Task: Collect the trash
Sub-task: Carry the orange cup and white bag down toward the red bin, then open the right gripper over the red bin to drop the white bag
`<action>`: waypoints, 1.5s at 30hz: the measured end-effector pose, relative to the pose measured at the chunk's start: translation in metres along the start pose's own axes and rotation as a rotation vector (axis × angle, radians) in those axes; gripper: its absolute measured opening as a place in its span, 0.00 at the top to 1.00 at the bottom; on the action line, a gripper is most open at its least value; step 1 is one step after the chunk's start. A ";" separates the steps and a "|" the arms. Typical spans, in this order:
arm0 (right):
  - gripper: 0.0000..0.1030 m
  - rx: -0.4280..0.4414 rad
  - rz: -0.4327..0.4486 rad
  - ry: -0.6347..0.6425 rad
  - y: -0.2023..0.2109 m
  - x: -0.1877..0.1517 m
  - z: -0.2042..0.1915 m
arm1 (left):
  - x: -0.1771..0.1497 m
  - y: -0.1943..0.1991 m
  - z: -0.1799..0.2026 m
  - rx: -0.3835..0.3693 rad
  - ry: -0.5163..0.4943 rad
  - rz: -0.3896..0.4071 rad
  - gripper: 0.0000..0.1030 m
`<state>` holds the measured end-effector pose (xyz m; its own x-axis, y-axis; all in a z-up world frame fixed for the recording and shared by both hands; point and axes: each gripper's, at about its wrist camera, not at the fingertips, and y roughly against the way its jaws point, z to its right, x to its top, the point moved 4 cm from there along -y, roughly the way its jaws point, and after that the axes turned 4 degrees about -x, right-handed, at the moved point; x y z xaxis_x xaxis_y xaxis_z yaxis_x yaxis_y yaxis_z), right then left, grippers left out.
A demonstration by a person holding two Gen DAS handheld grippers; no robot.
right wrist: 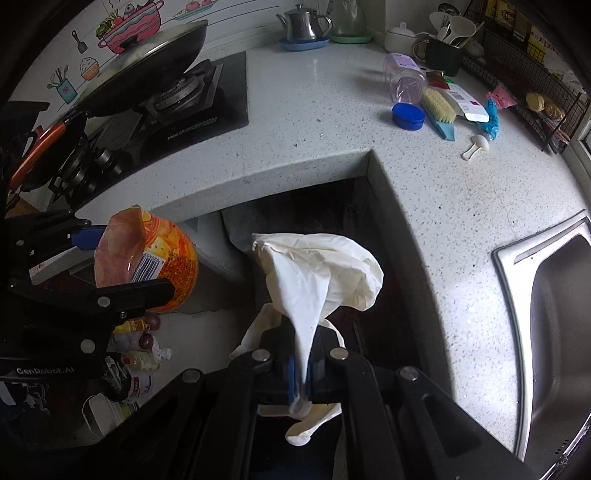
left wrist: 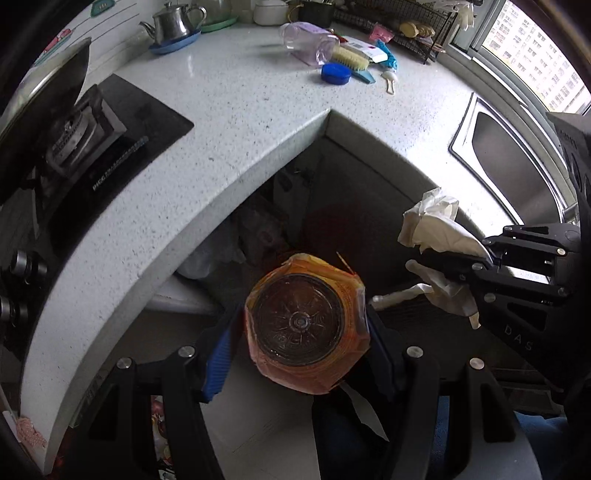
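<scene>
My left gripper (left wrist: 301, 328) is shut on an orange-labelled plastic jar (left wrist: 306, 323), bottom facing the camera; the same jar (right wrist: 162, 258) shows at the left of the right wrist view, held in the left gripper (right wrist: 122, 258). My right gripper (right wrist: 303, 365) is shut on a crumpled white rubber glove (right wrist: 321, 273). In the left wrist view that glove (left wrist: 436, 229) hangs from the right gripper (left wrist: 443, 260) at the right. Both are held over the dark gap in front of the counter's inner corner, above the floor.
The white speckled counter (left wrist: 229, 122) wraps around the corner. A gas hob (right wrist: 192, 96) with a lidded wok (right wrist: 147, 70) lies left, a steel sink (right wrist: 554, 302) right. A clear tipped jar (right wrist: 404, 79), blue lid (right wrist: 408, 116), brush (right wrist: 439, 105) and kettle (right wrist: 304, 24) sit at the back. Bags and packets (right wrist: 136, 354) lie on the floor.
</scene>
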<state>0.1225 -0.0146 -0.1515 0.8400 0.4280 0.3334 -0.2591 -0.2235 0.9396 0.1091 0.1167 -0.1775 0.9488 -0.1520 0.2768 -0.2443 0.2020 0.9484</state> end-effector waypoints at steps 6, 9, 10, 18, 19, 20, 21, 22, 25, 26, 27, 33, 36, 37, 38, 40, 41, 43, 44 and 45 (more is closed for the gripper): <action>0.97 0.014 -0.032 -0.040 -0.050 -0.017 -0.005 | -0.021 -0.055 -0.010 -0.037 0.057 -0.047 0.41; 0.97 0.014 -0.054 -0.054 -0.084 -0.024 -0.003 | -0.023 -0.094 -0.015 -0.058 0.069 -0.060 0.41; 0.97 0.014 -0.059 -0.061 -0.094 -0.025 -0.001 | -0.024 -0.109 -0.016 -0.060 0.067 -0.064 0.41; 0.97 -0.063 -0.075 -0.103 -0.178 -0.044 0.022 | -0.034 -0.239 -0.024 -0.084 0.131 -0.128 0.40; 0.97 -0.076 -0.074 -0.112 -0.187 -0.048 0.026 | -0.034 -0.253 -0.024 -0.081 0.129 -0.134 0.40; 0.97 -0.083 -0.079 -0.120 -0.197 -0.052 0.030 | -0.034 -0.264 -0.025 -0.081 0.122 -0.143 0.40; 0.97 -0.085 -0.084 -0.133 -0.206 -0.056 0.033 | -0.034 -0.275 -0.025 -0.081 0.115 -0.149 0.40; 0.97 -0.087 -0.093 -0.146 -0.214 -0.060 0.037 | -0.034 -0.283 -0.026 -0.078 0.108 -0.149 0.40; 0.97 -0.087 -0.101 -0.164 -0.229 -0.065 0.047 | -0.029 -0.303 -0.023 -0.071 0.084 -0.159 0.39; 0.97 -0.088 -0.102 -0.164 -0.232 -0.067 0.049 | -0.027 -0.307 -0.023 -0.071 0.081 -0.155 0.39; 0.97 -0.089 -0.104 -0.166 -0.233 -0.068 0.050 | -0.025 -0.309 -0.024 -0.071 0.083 -0.146 0.38; 0.97 -0.092 -0.122 -0.172 -0.235 -0.079 0.063 | -0.014 -0.320 -0.024 -0.077 0.059 -0.148 0.14; 0.97 -0.087 -0.119 -0.170 -0.234 -0.078 0.063 | -0.014 -0.316 -0.023 -0.056 0.038 -0.129 0.06; 0.97 -0.085 -0.119 -0.169 -0.236 -0.076 0.062 | -0.014 -0.313 -0.024 -0.052 0.040 -0.120 0.03; 0.97 -0.082 -0.121 -0.166 -0.239 -0.074 0.062 | -0.014 -0.310 -0.025 -0.049 0.042 -0.106 0.00; 0.97 -0.076 -0.121 -0.161 -0.239 -0.072 0.061 | -0.017 -0.305 -0.028 -0.050 0.051 -0.099 0.00; 0.97 -0.072 -0.121 -0.158 -0.239 -0.071 0.060 | -0.018 -0.303 -0.030 -0.049 0.061 -0.096 0.00; 0.97 -0.067 -0.118 -0.148 -0.240 -0.069 0.058 | -0.022 -0.300 -0.035 -0.055 0.082 -0.092 0.00; 0.97 -0.064 -0.118 -0.139 -0.242 -0.068 0.056 | -0.024 -0.299 -0.039 -0.045 0.092 -0.095 0.00; 0.97 -0.059 -0.119 -0.132 -0.244 -0.067 0.055 | -0.025 -0.298 -0.041 -0.038 0.099 -0.090 0.00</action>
<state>0.1556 -0.0366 -0.4069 0.9205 0.3291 0.2105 -0.1784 -0.1252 0.9760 0.1663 0.1003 -0.4737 0.9821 -0.0751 0.1726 -0.1515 0.2287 0.9616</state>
